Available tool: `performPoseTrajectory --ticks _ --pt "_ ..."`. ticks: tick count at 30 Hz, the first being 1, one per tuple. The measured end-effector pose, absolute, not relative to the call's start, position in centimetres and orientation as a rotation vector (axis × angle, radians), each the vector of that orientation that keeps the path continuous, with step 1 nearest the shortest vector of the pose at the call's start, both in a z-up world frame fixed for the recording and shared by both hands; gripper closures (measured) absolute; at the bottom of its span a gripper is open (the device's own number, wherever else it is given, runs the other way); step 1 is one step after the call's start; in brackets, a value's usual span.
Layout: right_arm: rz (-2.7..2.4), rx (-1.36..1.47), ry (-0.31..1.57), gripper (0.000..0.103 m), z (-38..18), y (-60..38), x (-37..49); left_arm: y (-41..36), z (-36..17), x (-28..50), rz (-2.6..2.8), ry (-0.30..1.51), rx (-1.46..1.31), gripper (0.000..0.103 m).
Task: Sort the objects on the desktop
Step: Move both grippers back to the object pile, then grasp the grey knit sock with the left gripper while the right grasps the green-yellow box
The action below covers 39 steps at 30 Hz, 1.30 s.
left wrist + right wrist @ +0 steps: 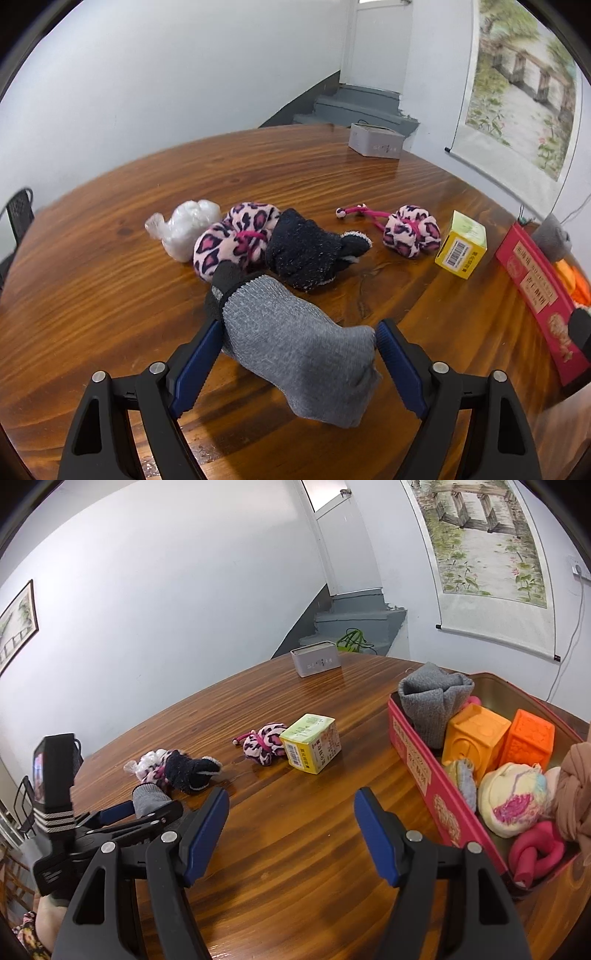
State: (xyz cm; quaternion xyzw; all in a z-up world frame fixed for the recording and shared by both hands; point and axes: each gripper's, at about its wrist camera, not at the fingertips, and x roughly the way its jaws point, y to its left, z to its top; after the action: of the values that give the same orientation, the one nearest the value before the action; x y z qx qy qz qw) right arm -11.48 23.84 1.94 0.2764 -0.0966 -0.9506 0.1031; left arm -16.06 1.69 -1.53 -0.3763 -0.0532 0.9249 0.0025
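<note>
My left gripper (295, 334) straddles a grey sock with a black cuff (288, 339) on the wooden table (110, 295); the jaws stand wide at the sock's sides and look open. Beyond it lie a black fuzzy sock (306, 251), a large leopard-print pouch (236, 236), a white plastic bundle (184, 227), a small leopard-print pouch (412, 230) and a yellow-green carton (461, 245). My right gripper (291, 808) is open and empty over bare table, left of the red tin box (424, 771). The left gripper shows in the right wrist view (122, 812).
The red tin holds a grey sock (432, 698), two orange blocks (498, 742), a cream ball (513, 797), a pink roll (535, 853) and a tan cloth. A white box (316, 661) stands at the far table edge. A chair (18, 214) is at the left.
</note>
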Motion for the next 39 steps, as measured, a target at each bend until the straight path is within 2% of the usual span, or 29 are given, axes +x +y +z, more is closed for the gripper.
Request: performPoseTrajectory --ticks 2,5,15,19,24,39 --pt "-2.812 0.814 -0.278 0.029 1.9 23.8 -11.4 1.3 -1.5 -15.9 2.887 -0.197 -1.173 0.038" --pt "-2.821 0.804 -0.257 0.029 1.8 23.7 -11.2 0.7 -1.3 -15.3 2.875 -0.251 -1.159 0.043" --pt "-2.794 0.864 -0.217 0.029 1.4 23.1 -12.8 -0.8 0.0 -11.9 2.875 -0.369 -1.107 0.043" --pt "-2.803 0.917 -0.103 0.029 2.5 21.8 -16.7 -0.9 0.0 -11.9 2.864 -0.388 -1.114 0.043" --pt "-2.82 1.006 -0.154 0.029 1.7 21.2 -21.0 -1.3 0.3 -12.0 2.879 -0.389 -1.097 0.043" --pt "-2.866 1.18 -0.114 0.029 -1.5 19.4 -27.1 -0.5 0.0 -12.4 2.861 -0.345 -1.102 0.043"
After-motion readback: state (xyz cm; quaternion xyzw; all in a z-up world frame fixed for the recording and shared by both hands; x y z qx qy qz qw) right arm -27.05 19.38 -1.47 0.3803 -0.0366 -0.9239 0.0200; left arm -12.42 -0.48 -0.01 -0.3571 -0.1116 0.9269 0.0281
